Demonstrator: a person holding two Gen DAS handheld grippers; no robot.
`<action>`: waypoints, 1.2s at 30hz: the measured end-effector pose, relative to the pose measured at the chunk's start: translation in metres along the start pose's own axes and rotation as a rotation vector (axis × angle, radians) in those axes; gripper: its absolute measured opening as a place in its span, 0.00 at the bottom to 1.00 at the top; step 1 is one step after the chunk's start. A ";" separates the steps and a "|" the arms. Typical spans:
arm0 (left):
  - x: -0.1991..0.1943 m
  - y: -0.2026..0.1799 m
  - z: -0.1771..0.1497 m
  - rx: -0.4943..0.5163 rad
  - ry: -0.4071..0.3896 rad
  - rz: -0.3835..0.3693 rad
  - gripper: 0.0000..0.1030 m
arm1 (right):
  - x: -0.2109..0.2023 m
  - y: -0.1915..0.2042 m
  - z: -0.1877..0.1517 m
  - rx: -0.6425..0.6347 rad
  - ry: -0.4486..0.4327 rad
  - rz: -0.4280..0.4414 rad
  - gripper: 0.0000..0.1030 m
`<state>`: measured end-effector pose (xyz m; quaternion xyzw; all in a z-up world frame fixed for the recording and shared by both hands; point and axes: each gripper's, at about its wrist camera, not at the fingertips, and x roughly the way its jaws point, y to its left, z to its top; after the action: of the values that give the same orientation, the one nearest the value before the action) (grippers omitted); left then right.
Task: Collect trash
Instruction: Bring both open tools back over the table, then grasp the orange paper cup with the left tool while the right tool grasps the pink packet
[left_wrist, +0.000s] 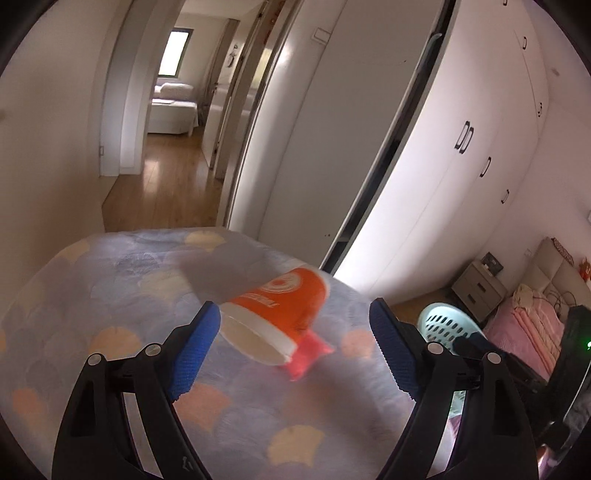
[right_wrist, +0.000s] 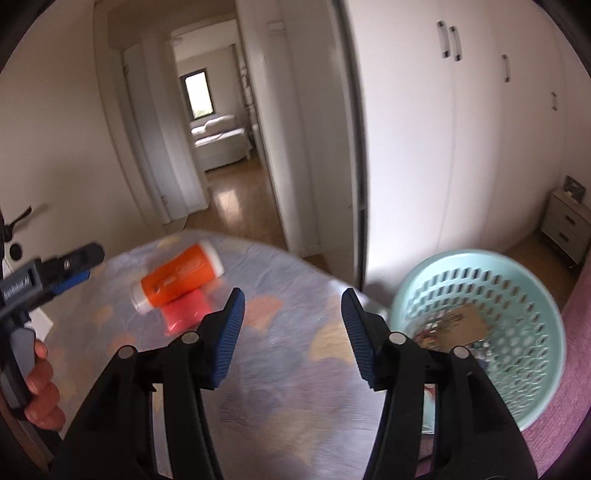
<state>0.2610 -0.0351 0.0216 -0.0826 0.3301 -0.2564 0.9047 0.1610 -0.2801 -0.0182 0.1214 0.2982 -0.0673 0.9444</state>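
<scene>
Trash counts two pieces on the patterned bench (left_wrist: 110, 295): one orange cup (left_wrist: 277, 310) lying on its side, one pink wrapper (left_wrist: 308, 354) touching it. One mint basket (right_wrist: 509, 295) stands beside. Left gripper (left_wrist: 295, 347) gapes wide, empty, tilted down toward the cup. Right gripper (right_wrist: 291, 332) stands half-spread, empty, also tilted down.
</scene>
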 end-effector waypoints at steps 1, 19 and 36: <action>0.006 0.004 0.001 0.003 0.013 -0.008 0.78 | 0.006 0.003 -0.003 -0.007 0.008 0.004 0.49; 0.062 0.010 -0.031 0.004 0.173 -0.009 0.43 | 0.039 0.028 -0.019 -0.078 0.059 0.000 0.49; 0.008 0.016 -0.034 0.022 0.093 0.069 0.08 | 0.068 0.087 -0.002 -0.245 0.215 0.136 0.53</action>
<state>0.2509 -0.0247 -0.0136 -0.0491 0.3715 -0.2324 0.8975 0.2327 -0.2001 -0.0428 0.0319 0.3946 0.0467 0.9171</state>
